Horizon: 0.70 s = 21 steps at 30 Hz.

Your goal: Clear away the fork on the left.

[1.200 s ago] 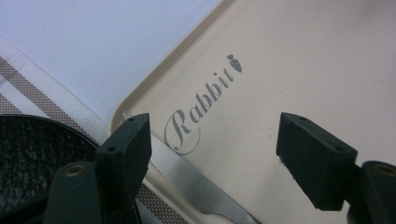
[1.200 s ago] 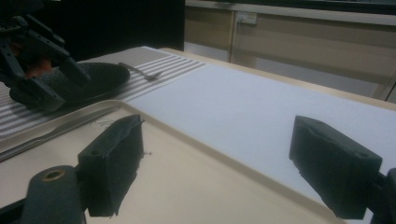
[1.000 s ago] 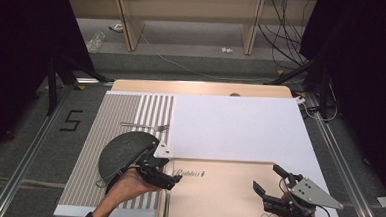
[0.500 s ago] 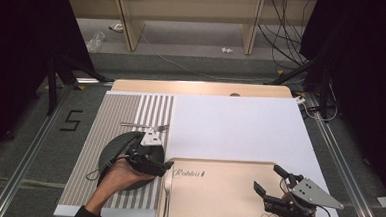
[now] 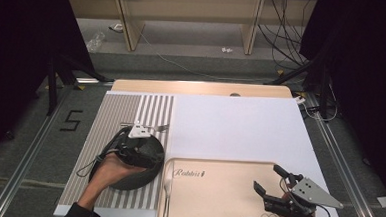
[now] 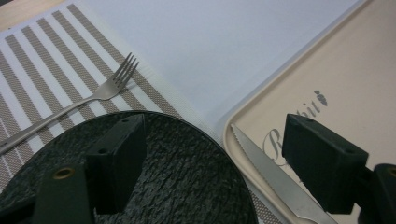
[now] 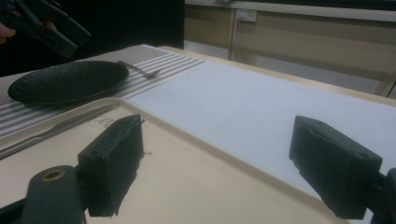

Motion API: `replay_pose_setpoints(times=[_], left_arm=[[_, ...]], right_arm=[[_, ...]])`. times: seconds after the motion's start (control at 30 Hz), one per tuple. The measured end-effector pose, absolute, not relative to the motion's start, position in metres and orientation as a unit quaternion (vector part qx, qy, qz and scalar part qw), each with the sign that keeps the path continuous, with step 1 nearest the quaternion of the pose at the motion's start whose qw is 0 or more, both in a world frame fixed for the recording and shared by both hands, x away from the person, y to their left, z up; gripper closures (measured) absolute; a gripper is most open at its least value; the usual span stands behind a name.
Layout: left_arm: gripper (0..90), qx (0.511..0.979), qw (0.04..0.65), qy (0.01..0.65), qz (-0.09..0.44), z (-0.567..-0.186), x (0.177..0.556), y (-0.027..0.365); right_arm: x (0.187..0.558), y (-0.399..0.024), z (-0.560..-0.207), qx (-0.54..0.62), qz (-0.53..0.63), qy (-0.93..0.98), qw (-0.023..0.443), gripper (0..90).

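A pale wooden table (image 5: 197,87) carries a white sheet (image 5: 235,128), a striped mat (image 5: 113,115) and, nearest the person, a beige tray (image 5: 216,200). The tray holds one knife (image 6: 273,179) along its left edge. The right gripper (image 5: 272,185) rests over the tray, jaws apart, empty. The left gripper (image 5: 151,159) hovers above the black plate (image 6: 187,172) on the mat, jaws apart. Beyond the plate lies a fork (image 6: 100,93). It looks like table-setting: the next move probably means lowering onto the knife or fork.
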State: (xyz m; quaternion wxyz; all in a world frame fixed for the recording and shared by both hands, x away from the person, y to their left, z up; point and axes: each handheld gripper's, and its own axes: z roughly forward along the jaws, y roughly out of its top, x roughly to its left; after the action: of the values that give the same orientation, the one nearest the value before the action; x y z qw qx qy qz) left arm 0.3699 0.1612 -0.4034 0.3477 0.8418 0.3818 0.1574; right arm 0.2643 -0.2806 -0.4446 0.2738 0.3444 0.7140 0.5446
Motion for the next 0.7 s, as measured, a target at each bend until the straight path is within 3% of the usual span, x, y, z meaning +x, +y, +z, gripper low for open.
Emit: replay_pose_setpoints(times=[0.7], left_arm=[[21.3, 0.834, 0.34, 0.396, 0.178, -0.404, 0.403, 0.179]], right_arm=[[0.269, -0.28, -0.447, 0.357, 0.543, 0.711, 0.268, 18.4]])
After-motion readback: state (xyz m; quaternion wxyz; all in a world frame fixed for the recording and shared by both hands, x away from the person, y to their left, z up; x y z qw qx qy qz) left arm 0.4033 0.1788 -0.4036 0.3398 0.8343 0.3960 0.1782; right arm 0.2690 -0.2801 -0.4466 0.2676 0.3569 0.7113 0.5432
